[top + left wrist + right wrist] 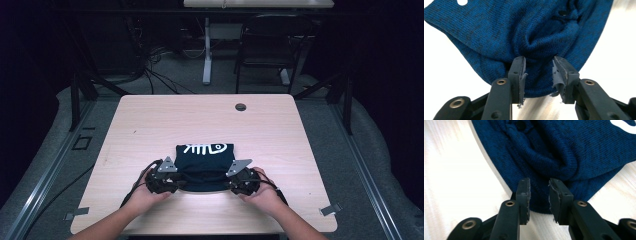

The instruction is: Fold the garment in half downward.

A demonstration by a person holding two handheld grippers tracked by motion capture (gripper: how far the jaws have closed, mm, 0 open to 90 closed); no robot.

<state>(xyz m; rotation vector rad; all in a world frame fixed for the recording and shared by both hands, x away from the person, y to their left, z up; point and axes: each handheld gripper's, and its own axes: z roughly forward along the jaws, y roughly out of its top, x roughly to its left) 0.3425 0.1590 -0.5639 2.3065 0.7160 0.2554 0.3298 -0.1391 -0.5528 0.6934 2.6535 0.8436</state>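
Observation:
A dark blue knitted garment (202, 167) lies folded near the table's front edge, a white fish-bone print (205, 148) on its far part. My left gripper (181, 184) is at its near left corner and my right gripper (230, 184) at its near right corner. In the left gripper view the garment (499, 32) puckers into a fold pinched between the jaw tips of the left gripper (539, 62). The right gripper view shows the same: the blue knit (574, 150) bunches into the right gripper (539, 183). Both are shut on its near hem.
The light wooden table (200, 117) has a round cable hole (240, 106) near its far edge. Beyond it stand a black chair (270, 40) and a white desk leg (206, 60), with cables on the floor.

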